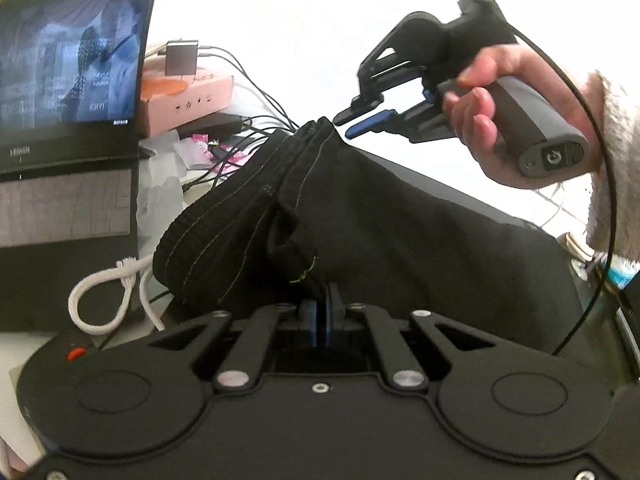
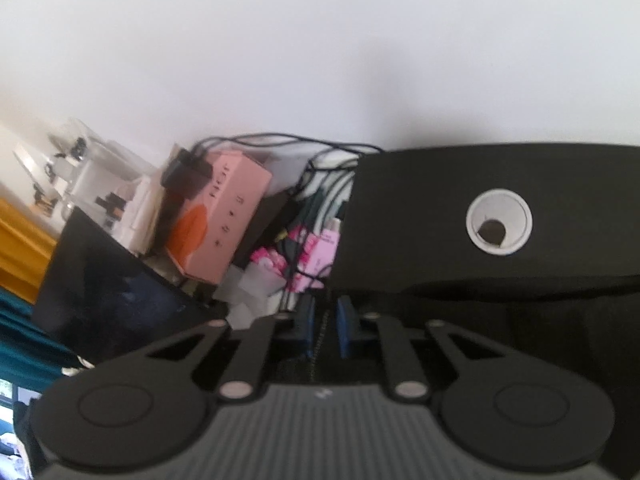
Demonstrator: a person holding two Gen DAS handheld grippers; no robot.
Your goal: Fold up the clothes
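Note:
A black garment (image 1: pixel 360 220) with a thick stitched waistband and a belt loop hangs bunched between my two grippers above a black desk (image 2: pixel 440 220). At the bottom of the left wrist view, my left gripper (image 1: pixel 322 312) is shut on its near edge, blue pads together with cloth pinched between them. A hand (image 1: pixel 492 120) holds my right gripper (image 1: pixel 348 122) at the far corner of the waistband, which rises to a peak at its tips. In the right wrist view my right gripper (image 2: pixel 326 320) has its jaws narrow around a stitched edge of the dark cloth (image 2: pixel 520 320).
An open laptop (image 1: pixel 68 80) with a lit screen stands at the left. Behind it lie a pink box (image 1: pixel 188 100), tangled black cables (image 1: pixel 248 120) and small pink packets. A white cord (image 1: pixel 104 296) loops near the laptop. The desk has a white cable grommet (image 2: pixel 499 222).

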